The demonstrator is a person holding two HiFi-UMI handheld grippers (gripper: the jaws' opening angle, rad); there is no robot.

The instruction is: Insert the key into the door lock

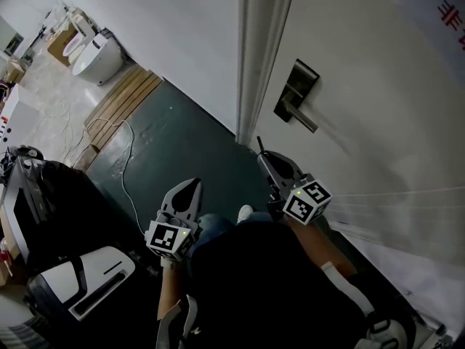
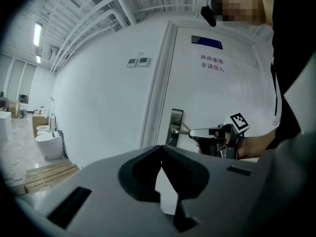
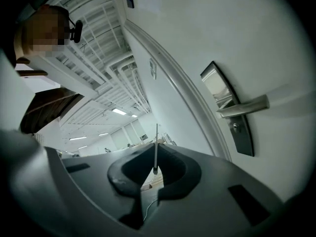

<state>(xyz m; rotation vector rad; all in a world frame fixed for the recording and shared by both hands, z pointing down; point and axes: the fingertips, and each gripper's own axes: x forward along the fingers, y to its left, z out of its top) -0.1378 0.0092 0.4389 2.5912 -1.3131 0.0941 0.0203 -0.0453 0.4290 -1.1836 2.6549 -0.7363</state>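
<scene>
A white door [image 1: 378,122] carries a dark metal lock plate [image 1: 296,87] with a lever handle [image 1: 304,116]. My right gripper [image 1: 264,156] sits low and left of the plate, apart from it, shut on a thin key [image 1: 259,145] that sticks out past its tips. The right gripper view shows the key [image 3: 156,149] edge-on between the closed jaws of the right gripper [image 3: 155,170], with the lock plate [image 3: 232,113], handle [image 3: 245,105] and keyhole [image 3: 236,128] off to the right. Further left, my left gripper [image 1: 194,185] [image 2: 160,150] is shut and empty.
The white door frame [image 1: 254,57] runs left of the lock. On the dark floor a white cable [image 1: 128,167] trails toward a wooden pallet [image 1: 122,97] and a white toilet [image 1: 94,58]. A black case [image 1: 51,195] and a white device [image 1: 83,282] lie lower left.
</scene>
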